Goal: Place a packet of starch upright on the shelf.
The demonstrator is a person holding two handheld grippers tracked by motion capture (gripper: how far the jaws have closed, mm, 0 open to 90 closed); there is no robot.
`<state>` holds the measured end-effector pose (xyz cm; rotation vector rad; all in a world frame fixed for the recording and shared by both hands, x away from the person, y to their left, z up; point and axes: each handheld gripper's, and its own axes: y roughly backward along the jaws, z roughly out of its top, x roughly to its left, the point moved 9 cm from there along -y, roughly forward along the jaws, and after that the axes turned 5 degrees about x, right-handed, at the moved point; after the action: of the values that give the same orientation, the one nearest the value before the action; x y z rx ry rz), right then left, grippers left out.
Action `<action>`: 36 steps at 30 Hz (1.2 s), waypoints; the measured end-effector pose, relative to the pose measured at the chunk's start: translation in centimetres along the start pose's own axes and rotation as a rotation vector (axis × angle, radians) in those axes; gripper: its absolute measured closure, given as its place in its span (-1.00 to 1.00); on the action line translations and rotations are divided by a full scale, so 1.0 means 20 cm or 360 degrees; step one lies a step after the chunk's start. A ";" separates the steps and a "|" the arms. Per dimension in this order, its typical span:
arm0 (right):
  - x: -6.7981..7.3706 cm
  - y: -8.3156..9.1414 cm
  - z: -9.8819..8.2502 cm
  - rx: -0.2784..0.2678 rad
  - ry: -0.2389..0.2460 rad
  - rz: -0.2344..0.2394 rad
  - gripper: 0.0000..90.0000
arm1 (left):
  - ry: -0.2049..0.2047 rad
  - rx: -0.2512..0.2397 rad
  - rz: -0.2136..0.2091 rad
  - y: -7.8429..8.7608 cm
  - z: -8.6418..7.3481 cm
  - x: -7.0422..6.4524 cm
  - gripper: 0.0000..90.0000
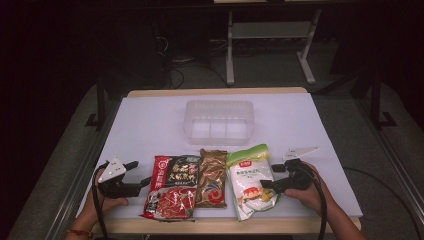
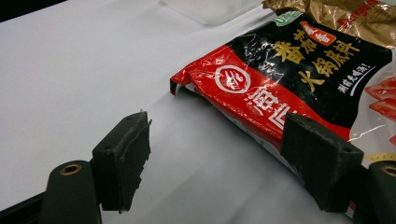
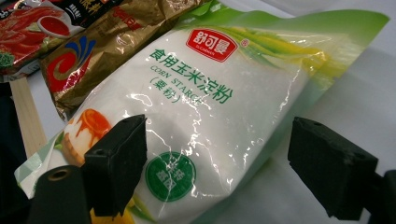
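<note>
Three food packets [image 1: 212,184] lie on a white table [image 1: 150,125]; dark room behind.

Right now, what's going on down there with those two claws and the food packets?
Right gripper open, jaws either side of the corn starch bag, not clamped. Left gripper open beside the red hotpot packet. Clear bin behind, way unblocked.

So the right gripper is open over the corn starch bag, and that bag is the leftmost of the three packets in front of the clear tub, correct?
Not quite. The corn starch bag is the rightmost of the three packets, as the high view shows; the red and black packet is leftmost, the gold packet in the middle. The right gripper is open over it, in front of the clear tub.
</note>
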<state>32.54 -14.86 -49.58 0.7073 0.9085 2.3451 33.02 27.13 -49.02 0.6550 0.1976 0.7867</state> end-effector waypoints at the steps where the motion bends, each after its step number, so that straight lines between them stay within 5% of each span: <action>1: 0.00 -0.01 0.00 0.0006 -0.0008 0.0009 -0.58 | -0.0006 0.0001 0.0006 0.00 0.00 0.00 -0.48; 6: -0.05 -0.04 0.01 0.0025 -0.0070 -0.0027 -0.67 | 0.0003 -0.0007 0.0001 0.00 0.01 0.00 -0.48; 13: -0.07 -0.09 0.02 0.0031 -0.0163 0.0071 -0.70 | 0.0002 -0.0010 -0.0006 -0.01 0.01 0.00 -0.48; 16: -0.06 -0.10 0.02 0.0033 -0.0183 0.0142 -0.69 | 0.0005 -0.0014 -0.0013 -0.01 0.01 -0.01 -0.48; 18: -0.02 -0.11 0.02 0.0044 -0.0194 0.0286 -0.68 | 0.0006 -0.0015 -0.0014 -0.01 0.01 -0.01 -0.48; 23: 0.05 -0.14 0.03 0.0071 -0.0163 0.0434 -0.67 | -0.0004 -0.0010 -0.0014 -0.01 0.01 -0.01 -0.48; 31: 0.08 -0.15 0.03 0.0095 -0.0160 0.0465 -0.34 | 0.0007 -0.0017 -0.0006 -0.01 0.02 0.00 -0.48; 36: 0.08 -0.14 0.04 0.0057 -0.0123 0.0425 0.08 | 0.0013 -0.0019 0.0004 -0.02 0.02 0.00 -0.48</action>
<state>32.61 -11.72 -50.64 0.9801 0.8696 2.5157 33.39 26.82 -48.99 0.6408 0.1996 0.7930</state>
